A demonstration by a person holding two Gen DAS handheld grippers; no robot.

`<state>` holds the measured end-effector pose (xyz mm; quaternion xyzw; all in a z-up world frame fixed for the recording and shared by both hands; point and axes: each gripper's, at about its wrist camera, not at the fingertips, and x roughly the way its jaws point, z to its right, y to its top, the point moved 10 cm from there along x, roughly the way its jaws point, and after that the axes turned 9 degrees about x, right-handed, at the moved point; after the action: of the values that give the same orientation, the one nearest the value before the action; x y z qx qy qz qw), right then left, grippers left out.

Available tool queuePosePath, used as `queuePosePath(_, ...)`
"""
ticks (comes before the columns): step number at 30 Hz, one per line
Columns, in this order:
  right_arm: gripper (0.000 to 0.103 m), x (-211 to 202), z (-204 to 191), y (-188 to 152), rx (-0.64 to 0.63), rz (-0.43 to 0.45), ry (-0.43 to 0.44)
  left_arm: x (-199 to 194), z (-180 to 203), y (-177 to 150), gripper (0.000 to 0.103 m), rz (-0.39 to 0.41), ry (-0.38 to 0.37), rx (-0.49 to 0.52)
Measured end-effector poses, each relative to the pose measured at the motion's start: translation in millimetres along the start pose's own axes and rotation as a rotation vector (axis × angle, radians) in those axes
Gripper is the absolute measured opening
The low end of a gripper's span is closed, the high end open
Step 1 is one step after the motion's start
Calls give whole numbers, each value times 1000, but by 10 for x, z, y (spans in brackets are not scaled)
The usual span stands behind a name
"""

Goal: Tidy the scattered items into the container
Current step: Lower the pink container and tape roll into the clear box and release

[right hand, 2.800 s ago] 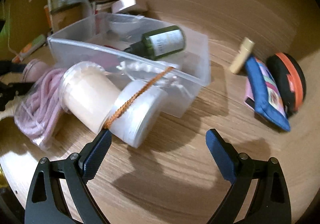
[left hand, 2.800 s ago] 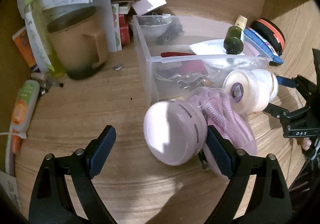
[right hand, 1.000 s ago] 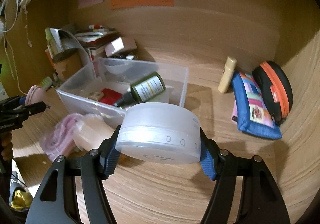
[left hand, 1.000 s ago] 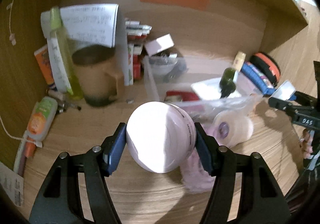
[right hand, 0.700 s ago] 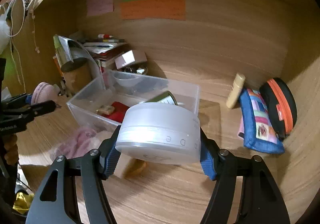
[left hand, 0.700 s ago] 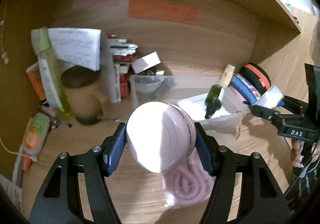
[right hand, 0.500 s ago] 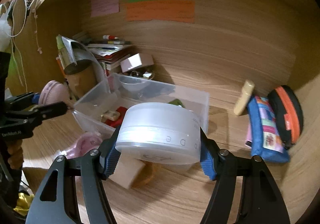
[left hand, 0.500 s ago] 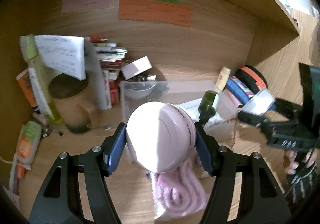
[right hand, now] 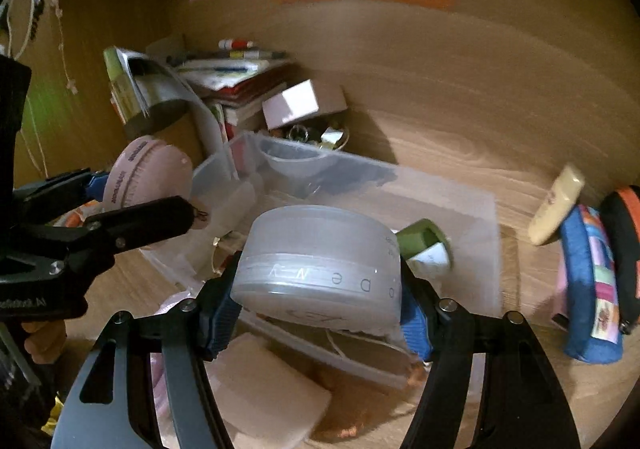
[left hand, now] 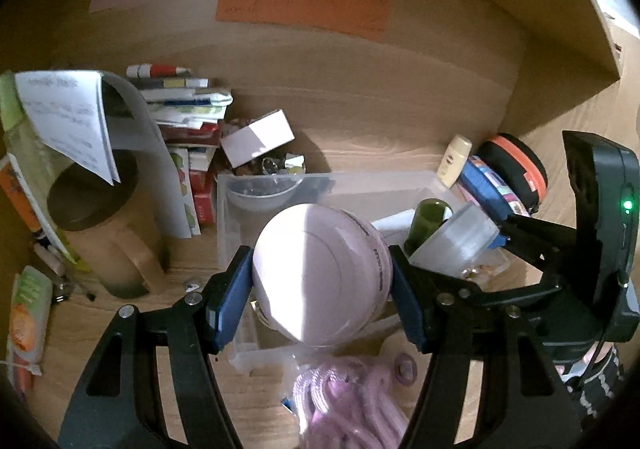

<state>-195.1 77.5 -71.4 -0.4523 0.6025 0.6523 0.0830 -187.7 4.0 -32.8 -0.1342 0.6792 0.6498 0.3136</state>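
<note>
My left gripper (left hand: pixel 318 289) is shut on a round pink case (left hand: pixel 320 273) and holds it above the near left part of the clear plastic bin (left hand: pixel 224 221). My right gripper (right hand: pixel 320 309) is shut on a frosted round jar (right hand: pixel 320 265) and holds it over the bin's (right hand: pixel 480 241) near side. The pink case (right hand: pixel 146 177) and left gripper (right hand: pixel 132 193) show at the left of the right wrist view. The jar (left hand: pixel 456 241) shows at the right of the left wrist view. The bin holds a green bottle (right hand: pixel 424 241) and a clear bowl (left hand: pixel 260 197).
A pink cord bundle (left hand: pixel 352 405) and a cream tub (right hand: pixel 264 389) lie before the bin. A brown mug (left hand: pixel 100 233), books (left hand: pixel 184 109) and a white box (left hand: pixel 260 137) stand at the back left. A blue pouch (right hand: pixel 592 281), an orange-black case (right hand: pixel 624 249) and a cream tube (right hand: pixel 556 213) lie right.
Both grippers closed on their items, lifted them off the desk and moved forward over the bin. They now stand close together.
</note>
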Motion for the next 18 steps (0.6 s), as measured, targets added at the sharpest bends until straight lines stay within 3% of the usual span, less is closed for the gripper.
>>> queuePosePath(10,65,144,-69,40,-74,23,-32,206,0,-76,65,-44,-46,-21)
queuePosePath(18,67,196,-148,1,-149,44,-80,283,-21,-164,65,-76,-28,-14)
